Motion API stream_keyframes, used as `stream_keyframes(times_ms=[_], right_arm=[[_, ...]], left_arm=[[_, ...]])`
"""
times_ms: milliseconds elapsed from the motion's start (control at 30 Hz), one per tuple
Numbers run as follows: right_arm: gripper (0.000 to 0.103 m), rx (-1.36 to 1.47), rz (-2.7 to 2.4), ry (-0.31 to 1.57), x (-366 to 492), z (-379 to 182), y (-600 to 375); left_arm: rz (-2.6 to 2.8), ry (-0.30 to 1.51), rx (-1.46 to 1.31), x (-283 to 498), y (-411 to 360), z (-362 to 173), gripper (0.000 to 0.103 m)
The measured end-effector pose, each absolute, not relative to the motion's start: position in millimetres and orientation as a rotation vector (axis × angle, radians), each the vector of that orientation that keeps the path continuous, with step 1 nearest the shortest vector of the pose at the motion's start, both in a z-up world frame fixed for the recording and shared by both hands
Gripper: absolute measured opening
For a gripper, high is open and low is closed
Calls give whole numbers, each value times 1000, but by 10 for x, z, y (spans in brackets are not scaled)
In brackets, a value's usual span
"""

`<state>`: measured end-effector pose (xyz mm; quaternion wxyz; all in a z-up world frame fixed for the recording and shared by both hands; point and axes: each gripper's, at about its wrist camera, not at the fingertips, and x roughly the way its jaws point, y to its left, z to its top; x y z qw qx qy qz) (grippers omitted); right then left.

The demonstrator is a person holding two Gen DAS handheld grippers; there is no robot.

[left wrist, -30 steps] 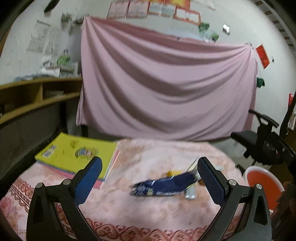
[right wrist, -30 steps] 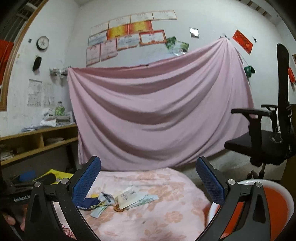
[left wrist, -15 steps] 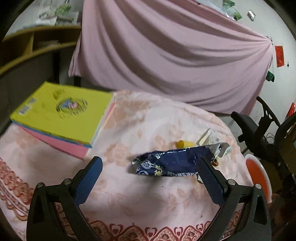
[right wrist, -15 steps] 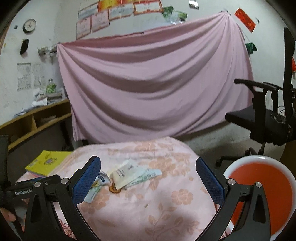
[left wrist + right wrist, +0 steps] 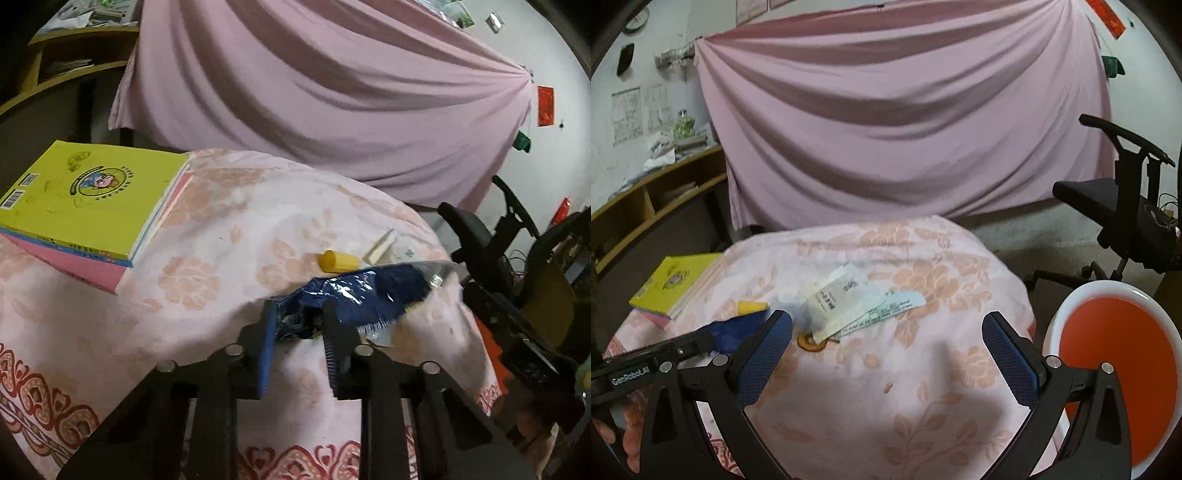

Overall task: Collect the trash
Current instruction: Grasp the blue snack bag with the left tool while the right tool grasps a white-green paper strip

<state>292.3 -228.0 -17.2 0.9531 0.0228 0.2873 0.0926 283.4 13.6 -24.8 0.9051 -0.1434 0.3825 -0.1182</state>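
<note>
The left gripper [image 5: 300, 317] is closing, its fingers [image 5: 266, 328] narrow and pinching the near end of the blue snack wrapper [image 5: 364, 293], which lies on the floral-clothed worktop [image 5: 207, 258]. Just beyond the wrapper sit a yellow cap [image 5: 338, 261] and paper slips [image 5: 849, 301]. The right gripper [image 5: 888, 334] hovers with fingers wide and nothing between them, near those slips. Left of the wrapper lie 2 stacked books [image 5: 92, 201]. An orange bin [image 5: 1113, 373] stands beside the worktop, right of the wrapper.
</note>
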Motion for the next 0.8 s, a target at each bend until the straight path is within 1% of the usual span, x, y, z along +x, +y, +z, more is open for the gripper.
stream_keyframes(times_ms=[33,367,567,633,667,700,733,800], right_arm=[[103,42,191,588,2920,-180,-2268],[102,10,270,613,2889,-190,-2067],[76,-13,393,643,2876,-209,-1775],[62,-11,428,661,2906,-227,-1690],[59,-8,445,674,2929,-244,-1645],[54,-10,459,688,2953,-262,-1600],[51,-16,468,703,2974,-282,-1558],[49,-48,456,737,3023,-338,-1481]], left_arm=[[-236,778,-292,2811,133,-236,5],[-109,647,-347,2616,319,-72,4],[-27,630,-386,2573,436,-57,4],[-13,635,-402,2576,475,-67,4],[-8,637,-406,2568,492,-70,4],[-1,640,-410,2572,503,-73,4],[-2,642,-413,2557,547,-80,4],[-3,648,-414,2553,554,-83,4]])
